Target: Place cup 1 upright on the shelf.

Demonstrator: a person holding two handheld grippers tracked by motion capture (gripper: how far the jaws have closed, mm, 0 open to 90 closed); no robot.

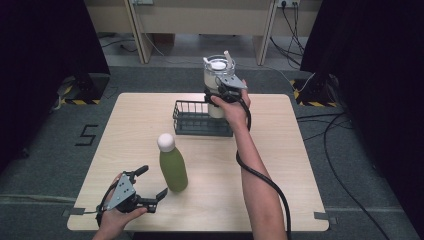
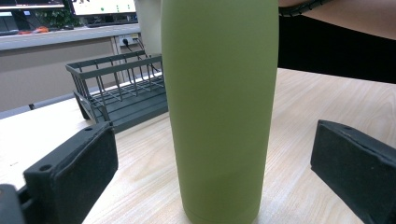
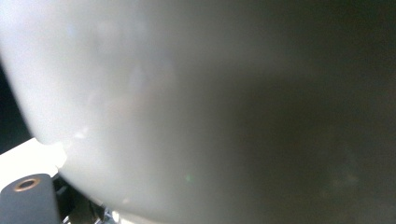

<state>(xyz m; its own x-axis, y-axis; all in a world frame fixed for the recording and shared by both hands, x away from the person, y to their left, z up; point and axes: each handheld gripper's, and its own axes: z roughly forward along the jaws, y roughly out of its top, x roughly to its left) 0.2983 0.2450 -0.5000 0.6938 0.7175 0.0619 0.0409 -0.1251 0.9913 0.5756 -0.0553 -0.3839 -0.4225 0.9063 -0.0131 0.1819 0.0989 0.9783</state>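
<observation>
At the near left of the surface point(image 1: 280, 165), the left claw point(image 1: 154, 189) rests low in the person's left hand, its jaws spread wide and empty. They point at the green bottle point(image 1: 173, 170), which stands upright with its white cap point(image 1: 166, 142) on, just beside the jaw tips. In the left gripper view the green bottle point(image 2: 219, 107) rises between the two black pads point(image 2: 74, 172), each of them clear of its wall, so the bottle is framed but not yet gripped.

Farther back, at the middle of the surface, sits the dark wire basket point(image 1: 192, 120), open at the top. Over its right end the right claw point(image 1: 219, 93) holds a pale tumbler point(image 1: 216, 80) with a lid and a straw, gripped low on its body; its base appears to hang at or just inside the basket's right part, though whether it touches the floor of the basket cannot be told. In the right gripper view the pale tumbler point(image 3: 187, 107) is blurred and very close.

The step in hand looks like the setting of the tumbler into the basket. The next move probably calls for a straight lowering until it stands, then an opening of the right jaws, while the left jaws close on the bottle's lower body.
</observation>
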